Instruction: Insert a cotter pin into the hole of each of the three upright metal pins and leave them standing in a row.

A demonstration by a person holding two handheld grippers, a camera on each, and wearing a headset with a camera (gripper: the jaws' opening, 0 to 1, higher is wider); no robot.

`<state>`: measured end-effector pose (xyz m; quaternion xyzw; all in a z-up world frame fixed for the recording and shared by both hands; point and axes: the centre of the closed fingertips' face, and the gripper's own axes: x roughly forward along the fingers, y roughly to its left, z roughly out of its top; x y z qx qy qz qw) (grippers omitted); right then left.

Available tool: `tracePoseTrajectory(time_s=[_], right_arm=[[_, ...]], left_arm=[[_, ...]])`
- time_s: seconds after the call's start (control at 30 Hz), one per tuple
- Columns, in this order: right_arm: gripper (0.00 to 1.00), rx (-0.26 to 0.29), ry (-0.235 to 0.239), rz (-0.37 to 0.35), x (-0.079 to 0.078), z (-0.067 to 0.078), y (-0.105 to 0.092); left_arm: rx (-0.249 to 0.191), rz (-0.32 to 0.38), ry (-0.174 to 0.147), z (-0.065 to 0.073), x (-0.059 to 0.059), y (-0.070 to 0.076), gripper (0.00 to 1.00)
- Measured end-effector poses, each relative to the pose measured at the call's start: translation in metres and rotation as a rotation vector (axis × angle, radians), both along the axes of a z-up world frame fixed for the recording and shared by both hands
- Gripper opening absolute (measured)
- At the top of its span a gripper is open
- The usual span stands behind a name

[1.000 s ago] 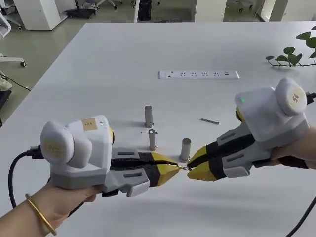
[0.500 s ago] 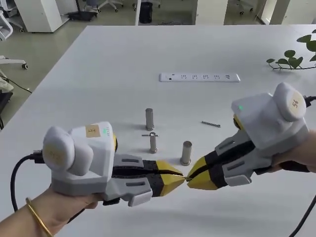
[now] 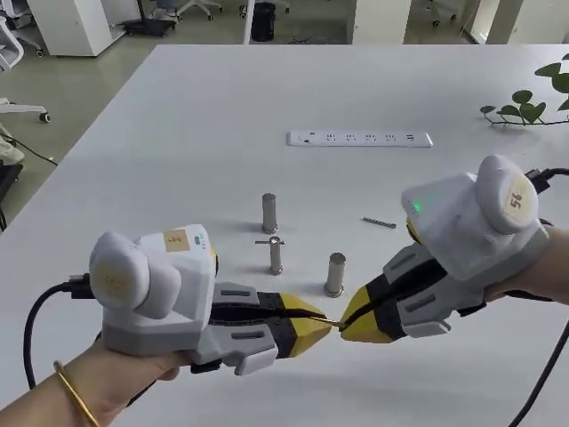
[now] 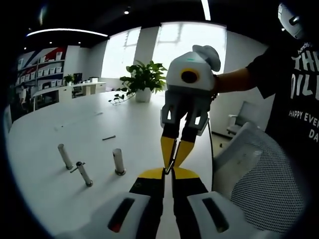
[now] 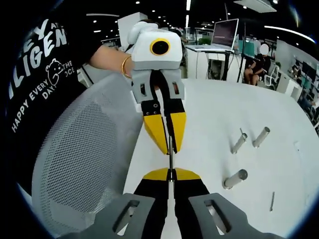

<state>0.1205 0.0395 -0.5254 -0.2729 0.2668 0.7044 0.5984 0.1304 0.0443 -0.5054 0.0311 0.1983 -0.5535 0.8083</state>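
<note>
Three upright metal pins stand on the white table: the far one (image 3: 269, 213), the middle one (image 3: 276, 255) with a cotter pin through its top, and the near right one (image 3: 335, 274). In front of them my left gripper (image 3: 327, 324) and right gripper (image 3: 343, 327) meet tip to tip. Both are shut on a thin cotter pin (image 3: 336, 322) that bridges their tips. In the right gripper view this cotter pin (image 5: 170, 160) runs from my right gripper (image 5: 170, 174) up into the left gripper's fingers (image 5: 158, 134). In the left gripper view my left gripper (image 4: 170, 172) faces the right gripper's fingers (image 4: 168, 149).
A loose cotter pin (image 3: 379, 222) lies on the table right of the far pin. A white power strip (image 3: 359, 139) sits further back, and a plant sprig (image 3: 532, 100) trails at the far right edge. A mesh chair back (image 5: 79, 159) is below the grippers.
Both grippers have stayed tip to tip on the cotter pin and drifted slightly nearer to me. The three upright pins have not moved.
</note>
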Motion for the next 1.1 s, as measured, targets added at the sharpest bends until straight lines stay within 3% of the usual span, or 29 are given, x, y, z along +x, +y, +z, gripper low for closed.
tracePoseTrajectory(time_s=[0.4,0.53,0.67,1.1], right_arm=[[0.0,-0.089,-0.058,-0.055,0.024,-0.013,-0.02],[0.0,-0.108,-0.062,-0.073,0.029,-0.016,-0.025],[0.0,-0.136,-0.072,-0.096,0.037,-0.02,-0.03],[0.0,-0.241,-0.133,-0.16,0.065,-0.028,-0.045]], left_arm=[[0.016,0.133,-0.033,-0.004,0.02,0.009,0.09],[0.048,0.194,-0.069,-0.008,0.03,0.016,0.09],[0.045,0.22,-0.067,-0.011,0.035,0.017,0.1],[0.106,0.292,-0.095,-0.027,0.056,0.016,0.19]])
